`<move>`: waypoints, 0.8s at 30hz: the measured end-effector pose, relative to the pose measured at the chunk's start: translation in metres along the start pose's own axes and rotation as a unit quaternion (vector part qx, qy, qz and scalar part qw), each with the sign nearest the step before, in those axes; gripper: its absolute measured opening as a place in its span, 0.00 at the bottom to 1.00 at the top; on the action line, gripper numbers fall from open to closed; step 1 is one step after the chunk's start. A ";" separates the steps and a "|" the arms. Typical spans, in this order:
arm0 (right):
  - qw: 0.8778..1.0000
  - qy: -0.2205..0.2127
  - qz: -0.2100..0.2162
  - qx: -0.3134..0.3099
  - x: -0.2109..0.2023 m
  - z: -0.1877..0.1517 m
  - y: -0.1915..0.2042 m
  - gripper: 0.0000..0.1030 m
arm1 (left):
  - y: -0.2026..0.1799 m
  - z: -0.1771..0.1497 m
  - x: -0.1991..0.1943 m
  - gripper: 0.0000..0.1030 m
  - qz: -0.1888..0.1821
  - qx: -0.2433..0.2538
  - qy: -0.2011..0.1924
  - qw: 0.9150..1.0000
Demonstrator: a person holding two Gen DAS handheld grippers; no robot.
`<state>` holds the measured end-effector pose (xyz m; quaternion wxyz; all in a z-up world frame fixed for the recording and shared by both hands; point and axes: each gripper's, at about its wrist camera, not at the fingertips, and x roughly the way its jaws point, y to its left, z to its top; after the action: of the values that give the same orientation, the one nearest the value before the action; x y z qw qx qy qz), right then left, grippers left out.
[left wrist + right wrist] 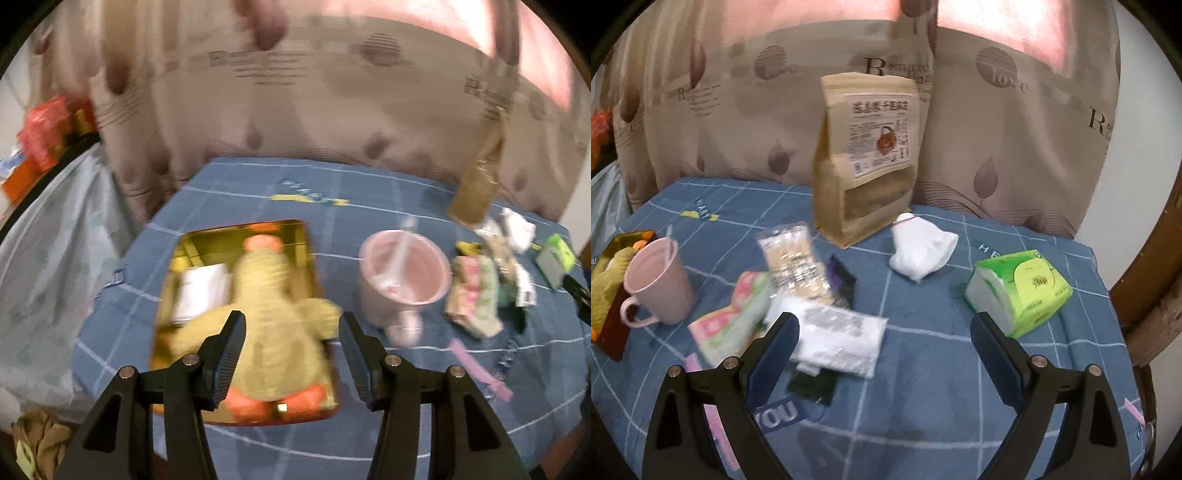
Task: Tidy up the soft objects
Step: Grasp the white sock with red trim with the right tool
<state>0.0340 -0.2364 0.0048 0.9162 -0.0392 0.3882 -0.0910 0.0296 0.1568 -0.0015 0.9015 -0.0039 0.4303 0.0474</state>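
Blue checked cloth (923, 369) lies bare between and just ahead of the right tongs (884, 334), spread wide and empty-handed, with a white sock (919, 251) and a green tissue pack (1023, 291) farther ahead toward the table's right edge. A floral cloth (727, 325) and white packet (838, 339) crowd their left finger. The left tongs (291, 332), also spread and holding nothing, hover over a yellow plush duck (273, 325) lying in a gold tin (192, 243), a pink mug (402, 273) to their right. Motion blur smears the clutter beyond.
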 end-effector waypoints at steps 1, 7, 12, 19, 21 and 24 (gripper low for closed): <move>1.000 0.001 -0.001 0.000 0.004 0.002 -0.003 0.89 | -0.008 0.002 0.000 0.52 -0.005 0.006 0.000 1.000; 1.000 0.019 -0.009 0.005 0.062 0.024 -0.023 0.89 | -0.063 0.011 0.012 0.52 -0.051 0.047 0.015 0.997; 0.999 0.028 -0.020 0.008 0.111 0.040 -0.039 0.89 | -0.103 0.019 0.027 0.52 -0.084 0.074 0.030 0.993; 0.999 0.039 -0.023 0.016 0.161 0.055 -0.048 0.89 | -0.144 0.029 0.047 0.52 -0.110 0.100 0.048 0.988; 0.999 0.041 -0.019 0.015 0.174 0.057 -0.048 0.87 | -0.153 0.030 0.053 0.52 -0.116 0.106 0.053 0.986; 0.999 0.048 -0.021 0.013 0.192 0.057 -0.048 0.72 | -0.167 0.032 0.061 0.52 -0.125 0.115 0.062 0.984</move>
<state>0.1996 -0.3211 -0.0844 0.8947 -0.0309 0.4299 -0.1174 0.1080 -0.0028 -0.0344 0.8664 0.0429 0.4839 -0.1153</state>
